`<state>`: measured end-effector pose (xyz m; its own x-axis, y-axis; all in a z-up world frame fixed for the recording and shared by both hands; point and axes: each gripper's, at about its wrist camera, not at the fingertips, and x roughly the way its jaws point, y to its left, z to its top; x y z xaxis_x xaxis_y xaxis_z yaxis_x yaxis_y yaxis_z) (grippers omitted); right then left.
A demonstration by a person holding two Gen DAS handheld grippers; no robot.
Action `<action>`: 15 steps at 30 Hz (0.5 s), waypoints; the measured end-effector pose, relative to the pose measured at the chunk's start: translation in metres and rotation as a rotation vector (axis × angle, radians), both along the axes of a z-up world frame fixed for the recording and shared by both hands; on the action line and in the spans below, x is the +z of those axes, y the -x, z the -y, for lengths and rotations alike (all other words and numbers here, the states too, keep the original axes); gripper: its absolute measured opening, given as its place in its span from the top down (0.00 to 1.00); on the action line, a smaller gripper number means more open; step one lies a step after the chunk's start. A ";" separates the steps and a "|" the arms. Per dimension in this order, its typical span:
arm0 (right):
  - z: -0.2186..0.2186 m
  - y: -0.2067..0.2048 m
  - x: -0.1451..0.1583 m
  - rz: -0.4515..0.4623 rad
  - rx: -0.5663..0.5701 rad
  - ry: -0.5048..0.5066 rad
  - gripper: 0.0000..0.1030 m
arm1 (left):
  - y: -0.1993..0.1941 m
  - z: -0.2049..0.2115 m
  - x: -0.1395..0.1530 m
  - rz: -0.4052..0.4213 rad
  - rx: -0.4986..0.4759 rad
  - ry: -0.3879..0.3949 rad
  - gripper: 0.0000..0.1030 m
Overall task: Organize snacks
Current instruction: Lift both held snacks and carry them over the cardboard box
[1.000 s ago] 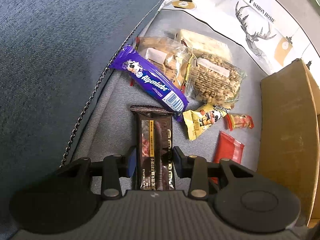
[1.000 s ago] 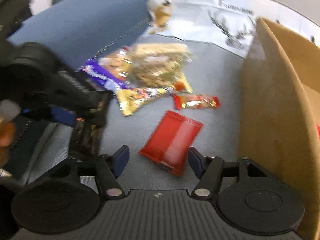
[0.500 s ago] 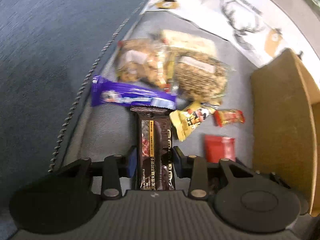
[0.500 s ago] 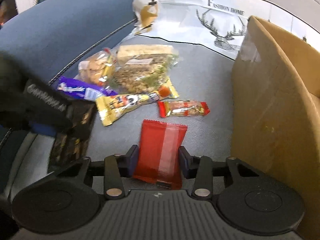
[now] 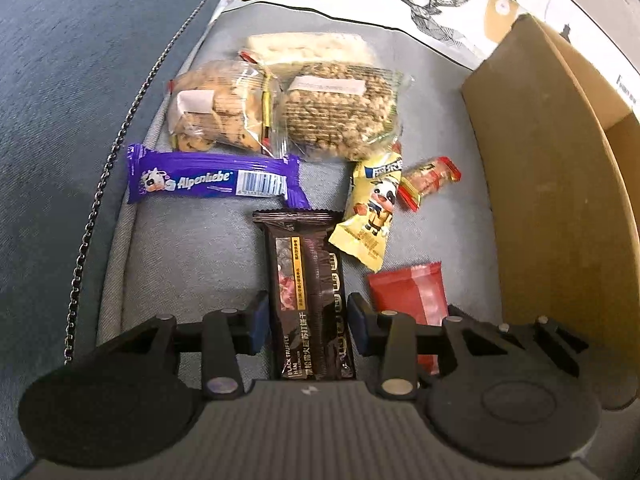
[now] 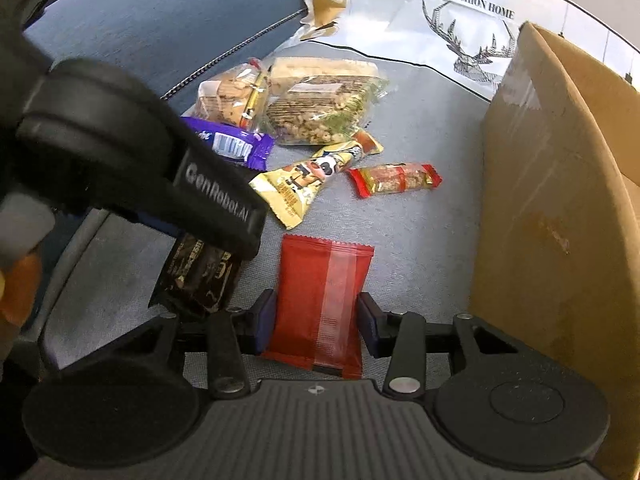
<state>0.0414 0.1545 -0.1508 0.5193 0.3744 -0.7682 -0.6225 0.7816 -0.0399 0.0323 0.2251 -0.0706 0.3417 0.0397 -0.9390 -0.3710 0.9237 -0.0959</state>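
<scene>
My left gripper (image 5: 307, 330) is shut on a dark brown black-truffle cracker pack (image 5: 308, 292) and holds it above the grey sofa seat; the pack also shows in the right wrist view (image 6: 200, 276). My right gripper (image 6: 316, 324) is shut on a red snack packet (image 6: 322, 300), which also shows in the left wrist view (image 5: 412, 292). A purple Alpenliebe bar (image 5: 212, 180), a yellow cow packet (image 5: 370, 220), a small red-ended bar (image 5: 430, 178) and clear bags of cookies (image 5: 216, 108) and cereal bars (image 5: 340, 116) lie on the seat.
An open cardboard box (image 5: 560, 184) stands at the right, its wall close to the red packet. The blue sofa arm (image 5: 72, 72) rises on the left. A white deer-print cloth (image 6: 460, 32) lies at the back. The left gripper's body (image 6: 140, 172) crosses the right wrist view.
The right gripper closed on the red packet, which lay loose a second ago. The left gripper swung with the brown pack, so the snack pile now looks straighter ahead.
</scene>
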 end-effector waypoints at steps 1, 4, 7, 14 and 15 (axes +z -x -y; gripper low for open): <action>0.000 0.000 0.000 0.000 -0.002 -0.001 0.56 | 0.001 0.000 -0.001 0.000 -0.003 -0.004 0.58; 0.001 0.000 0.000 -0.003 -0.006 0.000 0.56 | 0.000 0.001 0.000 0.010 -0.009 -0.008 0.59; 0.002 0.000 0.004 0.010 -0.014 0.000 0.57 | 0.000 0.002 0.004 0.036 -0.013 -0.014 0.60; 0.010 0.008 0.028 0.099 -0.023 -0.031 0.57 | 0.009 -0.001 0.031 0.208 0.010 0.032 0.60; 0.012 0.010 0.033 0.115 -0.022 -0.039 0.58 | 0.011 -0.001 0.035 0.231 0.015 0.036 0.60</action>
<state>0.0315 0.1425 -0.1181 0.6116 0.3903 -0.6882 -0.5981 0.7975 -0.0792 0.0215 0.2261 -0.0360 0.5473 0.0144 -0.8368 -0.3488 0.9128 -0.2124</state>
